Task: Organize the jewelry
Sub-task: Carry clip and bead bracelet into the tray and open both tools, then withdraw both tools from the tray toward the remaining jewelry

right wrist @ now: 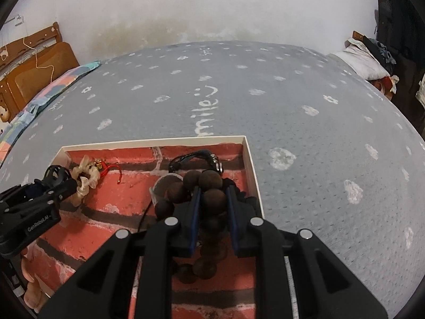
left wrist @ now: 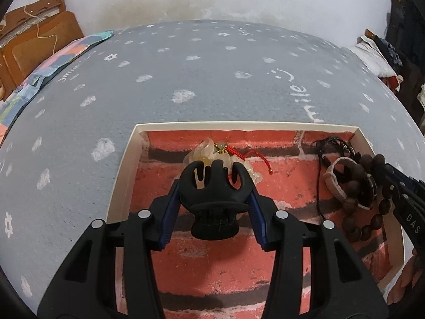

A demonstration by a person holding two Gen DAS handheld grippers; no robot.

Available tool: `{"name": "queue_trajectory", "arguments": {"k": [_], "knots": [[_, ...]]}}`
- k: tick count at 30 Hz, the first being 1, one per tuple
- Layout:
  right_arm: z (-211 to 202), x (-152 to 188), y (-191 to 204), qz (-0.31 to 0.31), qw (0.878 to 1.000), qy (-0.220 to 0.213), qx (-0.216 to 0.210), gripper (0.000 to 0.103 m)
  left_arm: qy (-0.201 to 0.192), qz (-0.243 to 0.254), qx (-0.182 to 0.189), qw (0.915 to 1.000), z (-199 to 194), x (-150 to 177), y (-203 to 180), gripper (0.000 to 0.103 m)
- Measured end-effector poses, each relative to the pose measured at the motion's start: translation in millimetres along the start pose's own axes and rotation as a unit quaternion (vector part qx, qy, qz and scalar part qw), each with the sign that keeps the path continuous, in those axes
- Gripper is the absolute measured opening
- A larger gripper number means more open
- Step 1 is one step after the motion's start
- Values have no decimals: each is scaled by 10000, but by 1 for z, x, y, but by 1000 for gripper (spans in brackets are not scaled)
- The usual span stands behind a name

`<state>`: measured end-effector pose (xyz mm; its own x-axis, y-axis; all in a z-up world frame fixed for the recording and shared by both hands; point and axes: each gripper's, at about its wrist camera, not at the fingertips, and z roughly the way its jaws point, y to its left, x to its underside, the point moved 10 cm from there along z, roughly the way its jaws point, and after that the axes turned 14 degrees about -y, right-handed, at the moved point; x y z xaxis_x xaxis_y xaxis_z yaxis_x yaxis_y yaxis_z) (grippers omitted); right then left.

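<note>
At lower centre, over the tray [left wrist: 120, 170], a black hair claw [left wrist: 215, 199] is clamped by the left gripper [left wrist: 215, 186] and a wooden bead bracelet [right wrist: 209, 194] by the right gripper [right wrist: 212, 194]; snagging on the black cord [right wrist: 191, 156] is risked.

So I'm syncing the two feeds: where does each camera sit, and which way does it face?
Left wrist: on the left hand-held gripper, facing forward and down into the brick-lined box; its fingers clamp a black hair claw.
Right wrist: on the right hand-held gripper, facing the box's right side; its fingers hold a brown bead bracelet.
Shared: box, grey bedspread, pale scrunchie, and each other's gripper.
</note>
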<state>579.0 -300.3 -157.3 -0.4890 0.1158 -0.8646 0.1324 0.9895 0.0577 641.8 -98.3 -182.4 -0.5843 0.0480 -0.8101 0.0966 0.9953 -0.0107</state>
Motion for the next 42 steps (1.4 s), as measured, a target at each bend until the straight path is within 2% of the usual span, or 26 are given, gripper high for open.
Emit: {"name": "queue_trajectory", "arguments": {"k": [2,3,5,6,8,14,19,24,26,30,36,42], "knots": [[-1,0,0,-32,10000,27,-32,23,-46,56,-68,10000,-3,-1,0,50],[-2,0,1,-67,10000,35,-52,24,-73,92,-115,9999,-4,-2,0,59],[-5,0,2,-151,9999,21,-69,28,-157,106,-156,9997,-10,-4,0,69],[-7,-2,1,-165,9998,-20,-77,39,-180,88,-145,9997,-12,-5,-1,71],[-14,-5,2,-135,9997,-135,-117,55,-215,87,-131,9996,-18,-6,-3,73],[-37,-8,-5,4,9996,-275,-118,61,-361,-56,102,9993,-53,1,-13,82],[-63,5,-19,-64,9993,-353,108,61,-363,-153,251,9989,-85,34,-25,83],[-93,25,-37,93,9994,-296,177,61,-115,-162,479,9987,-109,78,-40,83],[-104,33,-43,116,9993,-293,220,61,-265,94,381,9989,-123,91,-45,84],[-124,50,-56,137,9991,-267,304,61,-39,338,557,9979,-139,115,-57,84],[-156,60,-72,216,9985,-314,383,61,183,426,748,9961,-173,150,-59,84],[-187,79,-79,198,9986,-240,435,61,402,644,635,9951,-221,194,-37,85]]}}
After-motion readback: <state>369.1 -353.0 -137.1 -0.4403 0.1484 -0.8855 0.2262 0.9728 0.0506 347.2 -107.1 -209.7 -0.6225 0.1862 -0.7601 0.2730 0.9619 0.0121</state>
